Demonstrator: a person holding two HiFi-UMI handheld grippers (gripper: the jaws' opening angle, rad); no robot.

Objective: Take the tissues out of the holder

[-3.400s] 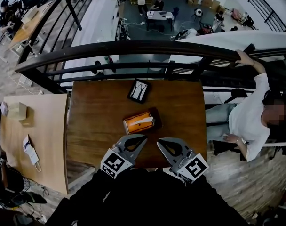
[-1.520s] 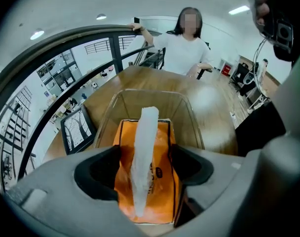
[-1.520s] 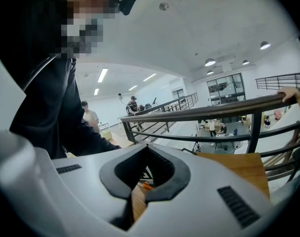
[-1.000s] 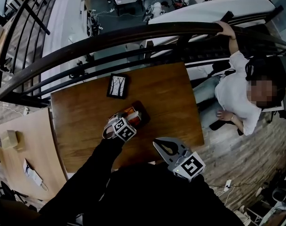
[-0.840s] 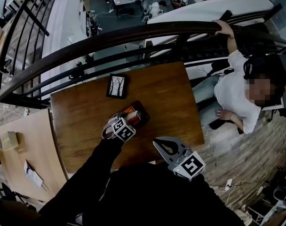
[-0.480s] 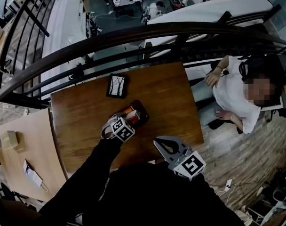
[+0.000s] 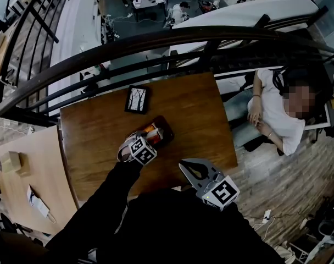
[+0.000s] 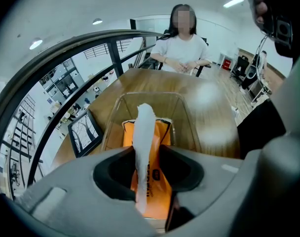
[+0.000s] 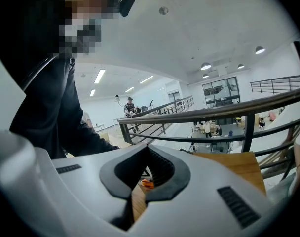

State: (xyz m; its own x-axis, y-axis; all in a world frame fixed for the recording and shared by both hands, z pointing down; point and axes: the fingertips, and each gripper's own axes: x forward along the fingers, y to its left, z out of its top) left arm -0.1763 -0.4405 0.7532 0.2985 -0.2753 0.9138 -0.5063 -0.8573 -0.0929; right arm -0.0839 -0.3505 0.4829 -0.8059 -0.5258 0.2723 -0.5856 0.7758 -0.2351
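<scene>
Grey and shut, my right gripper [image 9: 147, 148] hangs empty near me. My left gripper [image 8: 146, 154] has just been closing and now pinches the white tissue [image 8: 144, 122] sticking up from the orange pack [image 8: 163, 133] in the clear holder [image 8: 188, 117]. Next I should pull up slowly.

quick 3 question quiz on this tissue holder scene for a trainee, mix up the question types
1. True or false: the right gripper grips the tissue.
2. Which other thing lies on the table with the holder? A a mug; B a framed picture; C a laptop.
3. Fill in: the pack in the holder is ___ in colour.
Key: 1 false: the left gripper has it; its jaws have just been closing and now pinch the tissue, while the right gripper is shut and empty. 2 B. 3 orange.
</scene>
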